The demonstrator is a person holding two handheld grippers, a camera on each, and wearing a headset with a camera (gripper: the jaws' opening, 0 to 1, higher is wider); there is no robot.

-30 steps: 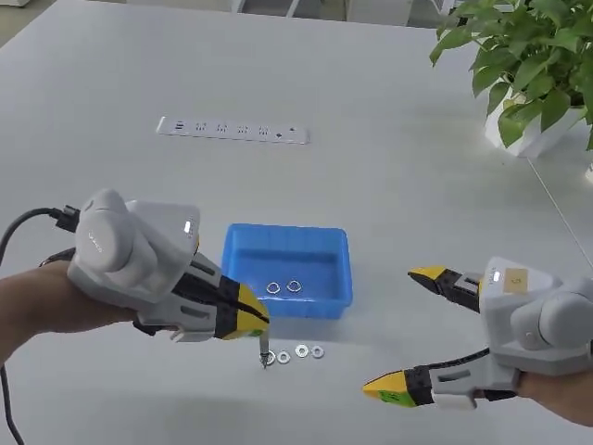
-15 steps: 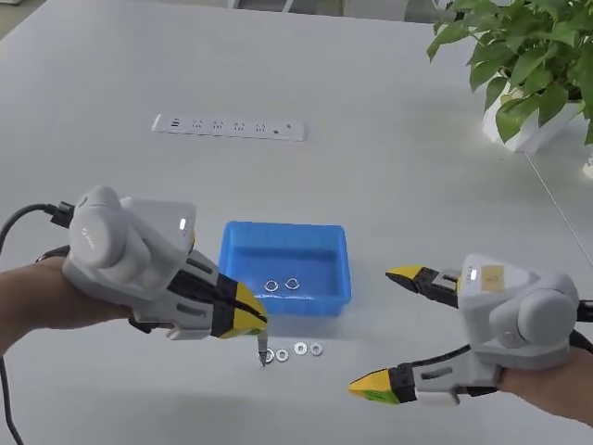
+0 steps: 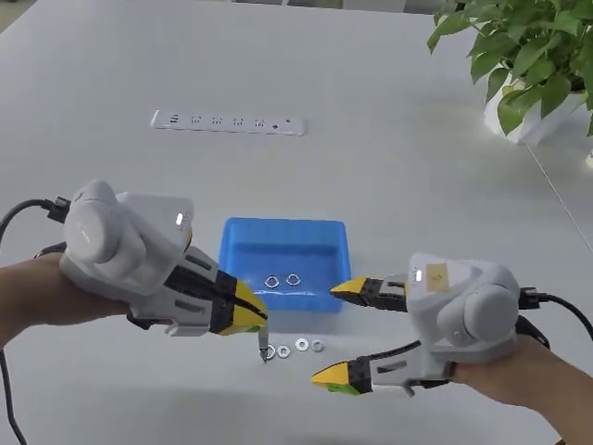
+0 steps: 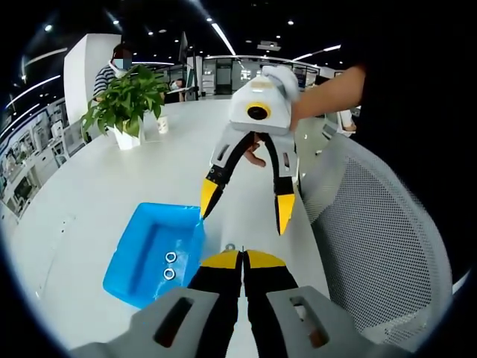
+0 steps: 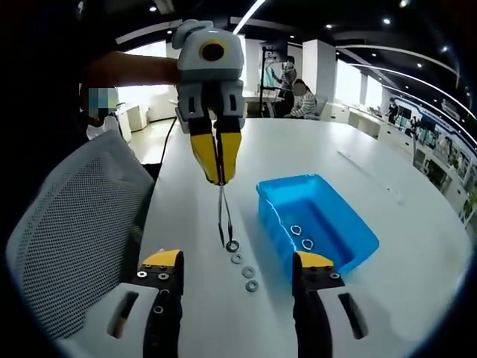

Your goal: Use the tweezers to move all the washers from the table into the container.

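My left hand-held gripper point(image 3: 248, 315) clamps tweezers point(image 5: 223, 212), tips at end washer point(image 5: 232, 245) just below it; container point(image 3: 284, 225) just beyond; right hand-held gripper point(image 3: 324, 334) hangs open. Pickup step; nxt I need firm pinch, then lift over rim.

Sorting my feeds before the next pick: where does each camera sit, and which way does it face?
Head view: on the headset, facing forward and down at the table; left hand on the left gripper, right hand on the right gripper.
Left gripper view: on the left gripper, facing along its shut jaws toward the open right gripper; container lower left.
Right gripper view: on the right gripper, facing between its open jaws toward the left gripper's tweezers and washers.
Shared: all show the blue container.
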